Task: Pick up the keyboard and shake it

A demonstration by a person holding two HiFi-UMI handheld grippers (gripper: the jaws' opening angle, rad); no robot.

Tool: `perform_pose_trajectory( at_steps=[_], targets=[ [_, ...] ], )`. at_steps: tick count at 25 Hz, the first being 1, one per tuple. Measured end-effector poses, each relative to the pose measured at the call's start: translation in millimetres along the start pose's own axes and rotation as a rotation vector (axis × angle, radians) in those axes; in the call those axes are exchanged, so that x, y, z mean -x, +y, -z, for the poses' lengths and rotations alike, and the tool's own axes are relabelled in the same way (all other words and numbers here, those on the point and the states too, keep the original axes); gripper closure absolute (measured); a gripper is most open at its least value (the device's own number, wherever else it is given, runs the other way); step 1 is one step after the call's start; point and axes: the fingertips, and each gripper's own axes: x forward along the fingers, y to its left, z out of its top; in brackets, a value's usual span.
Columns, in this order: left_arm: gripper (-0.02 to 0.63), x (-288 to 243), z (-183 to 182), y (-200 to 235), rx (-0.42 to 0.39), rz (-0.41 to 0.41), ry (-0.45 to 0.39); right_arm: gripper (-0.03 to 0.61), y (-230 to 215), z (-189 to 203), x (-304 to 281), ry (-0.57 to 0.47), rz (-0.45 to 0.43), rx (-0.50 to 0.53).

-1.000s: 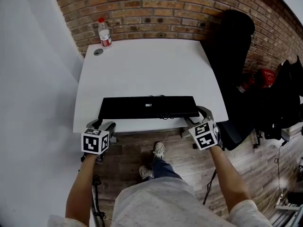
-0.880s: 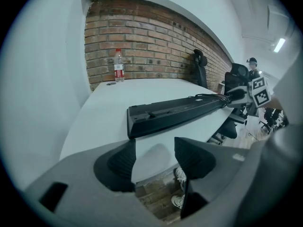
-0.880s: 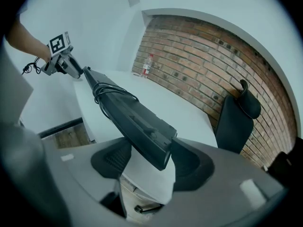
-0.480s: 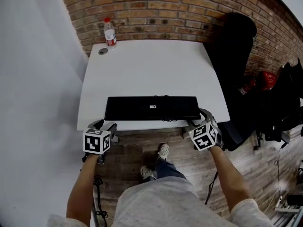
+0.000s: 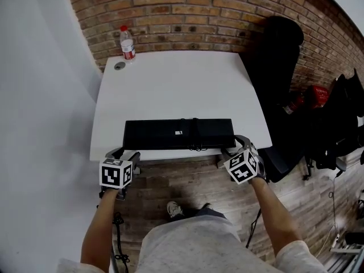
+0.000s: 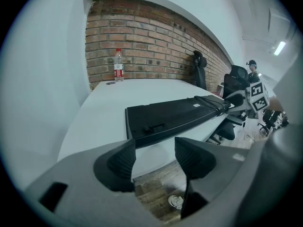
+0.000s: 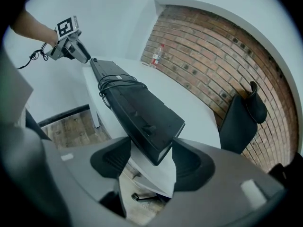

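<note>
Plastic bottle point(image 5: 126, 43), black keyboard point(image 5: 170, 134) on white table point(image 5: 170, 90)

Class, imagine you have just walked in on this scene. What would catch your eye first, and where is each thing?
A black keyboard, its cable wound round it, lies along the near edge of the white table. The left gripper and the right gripper, each with a marker cube, flank its two ends, both open. A water bottle stands at the table's far left corner, by the brick wall.
</note>
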Motion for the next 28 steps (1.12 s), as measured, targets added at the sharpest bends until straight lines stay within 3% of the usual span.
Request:
perform_pose_trajectory(
  at_steps=[8,15,28],
  targets=[
    [0.356,0.4,-3.3,-21.9,0.02,-0.024,-0.016,0.35,0.9,8.8,17.9,-0.054,-0.042,-0.097],
    [0.367,13.6,-24.9,-65.4,0.068,-0.025,-0.105,0.384,1.0,-6.3,41.4,-0.185,-0.095,-0.292],
    [0.539,47.3,-87.8,-158.2,0.041,-0.019,-0.313,0.464,-12.9,-59.4,113.5,-0.414,-0.135,-0.398]
  ],
)
